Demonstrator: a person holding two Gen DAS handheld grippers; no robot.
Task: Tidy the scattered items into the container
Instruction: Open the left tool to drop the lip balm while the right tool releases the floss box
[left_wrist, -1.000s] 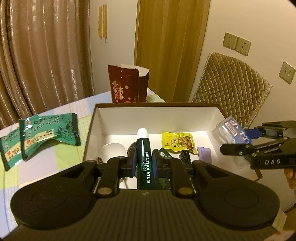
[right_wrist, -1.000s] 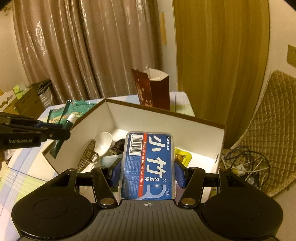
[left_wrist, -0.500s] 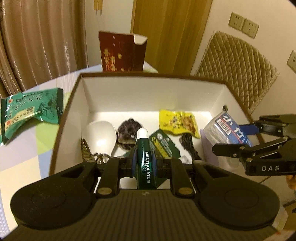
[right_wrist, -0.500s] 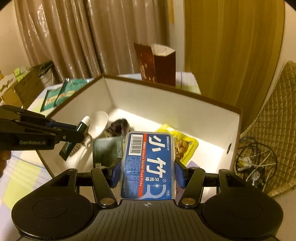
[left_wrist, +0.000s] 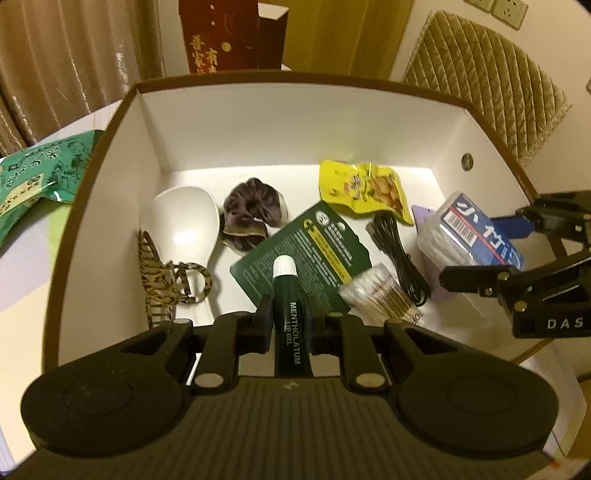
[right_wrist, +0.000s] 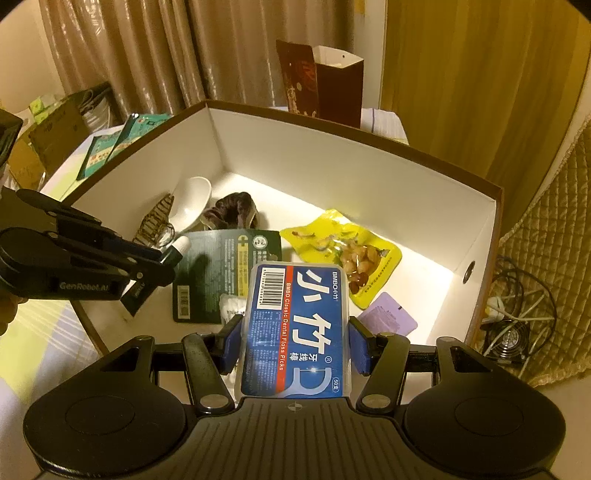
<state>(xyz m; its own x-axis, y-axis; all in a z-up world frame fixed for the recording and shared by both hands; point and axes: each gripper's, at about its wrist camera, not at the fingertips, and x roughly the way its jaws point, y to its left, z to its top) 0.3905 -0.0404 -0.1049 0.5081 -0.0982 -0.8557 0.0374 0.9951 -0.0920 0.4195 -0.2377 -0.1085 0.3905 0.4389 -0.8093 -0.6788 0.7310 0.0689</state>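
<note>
Left gripper fingers clamp a green tube reading "MENTHOLATUM LIP GEL"; right gripper fingers clamp a blue "BMBO Classic Dental Floss Picks" box, both over the container.

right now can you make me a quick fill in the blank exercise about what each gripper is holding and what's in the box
1. The left gripper holds a dark green tube of ____ lip gel.
2. The right gripper grips a blue-labelled clear box of dental ____ picks.
3. Both grippers hover over the white-lined brown cardboard box, where a ____ snack packet lies near the far wall.

Missing words: Mentholatum; floss; yellow
</note>
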